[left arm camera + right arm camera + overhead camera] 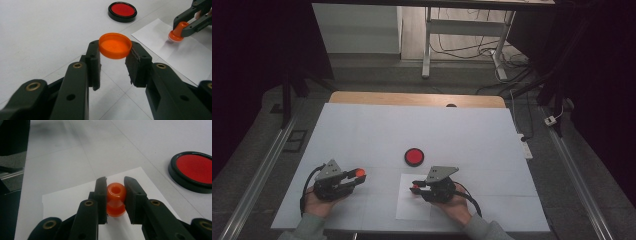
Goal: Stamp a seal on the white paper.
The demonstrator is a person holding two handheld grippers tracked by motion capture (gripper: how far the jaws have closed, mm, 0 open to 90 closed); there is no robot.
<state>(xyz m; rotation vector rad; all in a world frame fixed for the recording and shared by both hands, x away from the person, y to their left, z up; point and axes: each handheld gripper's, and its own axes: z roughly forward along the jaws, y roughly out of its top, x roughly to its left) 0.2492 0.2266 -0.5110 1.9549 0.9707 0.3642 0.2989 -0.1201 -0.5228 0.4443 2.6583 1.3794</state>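
Two grippers on the white table (pixel 362 130), both loaded. Left gripper (pixel 357 176) sits at the near left of the table, jaws pointing right, clamped on an orange cap (pixel 115 45); cap is gripped by its rim at the jaw tips, open side up, held off the table surface as seen in the left gripper view. In the high view the cap shows as an orange spot at the jaw tips (pixel 360 172). Left hand (pixel 319 200) wraps the gripper body from below, grey sleeve at the bottom edge.

Right gripper (pixel 416 187) sits at the near right, jaws pointing left, clamped on a small orange stamp (pixel 115 198): round knob with a hole in its top between the pads, wider base below. Stamp base is down on a white paper sheet (pixel 412 207); the left gripper view shows the base touching the sheet (pixel 176 32). Right hand (pixel 454 205) holds the gripper from below.

Paper sheet lies flat at the near middle of the table, under the right gripper's jaws. Red ink pad (pixel 414 156) in a round black case, lid off, rests on the table just beyond the sheet, between the two grippers and apart from both. Cap and stamp are well apart from each other.
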